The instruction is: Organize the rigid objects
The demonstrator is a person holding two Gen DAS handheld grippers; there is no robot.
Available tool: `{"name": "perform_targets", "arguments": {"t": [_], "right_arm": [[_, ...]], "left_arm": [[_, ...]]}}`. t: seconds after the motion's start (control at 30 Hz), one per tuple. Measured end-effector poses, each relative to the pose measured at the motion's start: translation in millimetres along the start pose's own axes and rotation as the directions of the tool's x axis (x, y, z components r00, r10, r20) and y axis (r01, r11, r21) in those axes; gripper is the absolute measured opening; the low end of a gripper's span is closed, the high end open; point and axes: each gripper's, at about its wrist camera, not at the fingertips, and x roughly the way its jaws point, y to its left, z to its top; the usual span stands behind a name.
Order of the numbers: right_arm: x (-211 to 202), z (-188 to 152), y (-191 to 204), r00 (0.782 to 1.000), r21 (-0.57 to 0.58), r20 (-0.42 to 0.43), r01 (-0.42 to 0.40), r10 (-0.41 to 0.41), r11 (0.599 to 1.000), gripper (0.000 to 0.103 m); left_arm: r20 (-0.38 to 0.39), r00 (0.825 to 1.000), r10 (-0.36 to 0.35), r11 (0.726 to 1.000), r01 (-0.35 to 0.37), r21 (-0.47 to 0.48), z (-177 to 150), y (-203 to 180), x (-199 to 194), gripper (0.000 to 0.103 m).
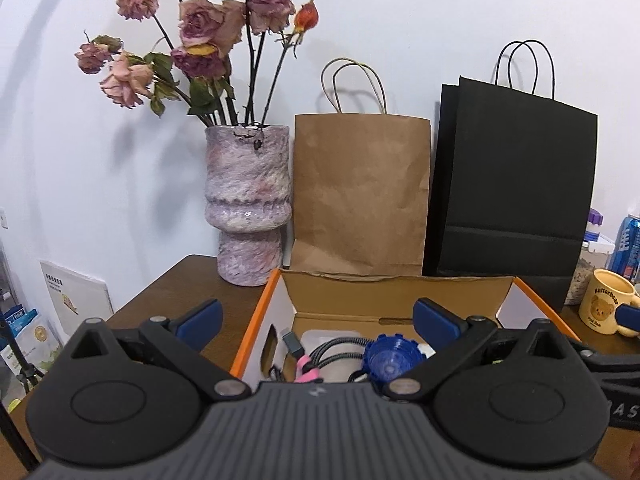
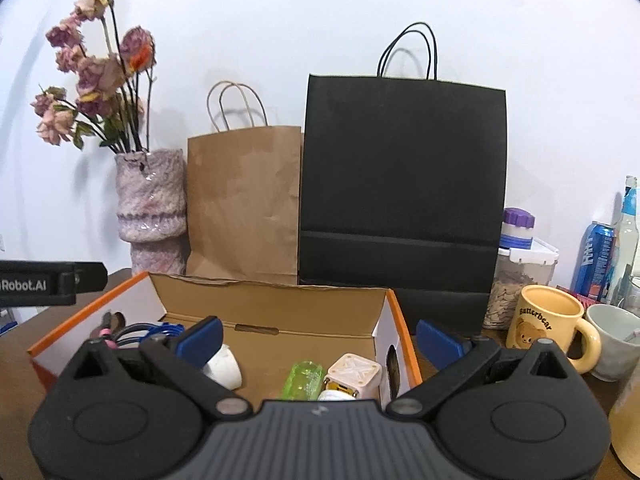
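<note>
An open cardboard box with an orange rim [image 1: 256, 312] [image 2: 404, 320] stands on the brown table. In the left wrist view it holds a blue gear-shaped part [image 1: 394, 358], a braided cable [image 1: 340, 346] with a grey plug and a pink clip [image 1: 308, 370]. In the right wrist view it holds a white cup-like piece [image 2: 224, 368], a green clear piece [image 2: 306, 378] and a cream cube [image 2: 354, 372]. My left gripper [image 1: 316, 316] is open and empty above the box. My right gripper [image 2: 318, 338] is open and empty above the box.
A mottled pink vase [image 1: 246, 204] of dried roses, a brown paper bag [image 1: 360, 192] and a black paper bag [image 1: 516, 184] stand behind the box against the wall. A yellow bear mug [image 2: 548, 328], a white mug [image 2: 616, 340], a jar, a can and a bottle stand at the right.
</note>
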Motion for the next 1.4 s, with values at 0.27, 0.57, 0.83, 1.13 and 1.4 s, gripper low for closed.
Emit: {"name": "perform_targets", "arguments": {"t": [0.27, 0.57, 0.83, 1.13, 1.4], "right_arm": [[-45.6, -2.1, 2.0, 1.0, -0.009, 0.01, -0.019, 0.019, 1.0, 0.103], [-105.3, -6.1, 5.3, 0.999, 0.003, -0.018, -0.039, 0.039, 0.999, 0.103], [-157.2, -30.5, 13.2, 0.996, -0.003, -0.079, -0.037, 0.036, 0.999, 0.103], [-207.0, -63.4, 25.6, 0.989, 0.004, -0.142, -0.028, 0.028, 1.0, 0.103], [-235.7, -86.1, 30.2, 0.984, 0.017, -0.174, -0.024, 0.026, 1.0, 0.103]], "left_arm": [[0.004, 1.0, -0.008, 1.0, 0.008, 0.011, -7.8, 11.8, -42.2, 0.103], [-0.009, 0.999, -0.037, 0.999, 0.037, 0.028, -18.2, 23.3, -95.5, 0.103], [-0.065, 0.996, -0.053, 0.997, 0.056, 0.049, -48.1, 37.2, -147.0, 0.103], [-0.153, 0.986, -0.061, 0.995, 0.071, 0.064, -91.6, 49.9, -193.5, 0.103], [-0.174, 0.982, -0.072, 0.994, 0.086, 0.073, -107.9, 53.4, -217.7, 0.103]]}}
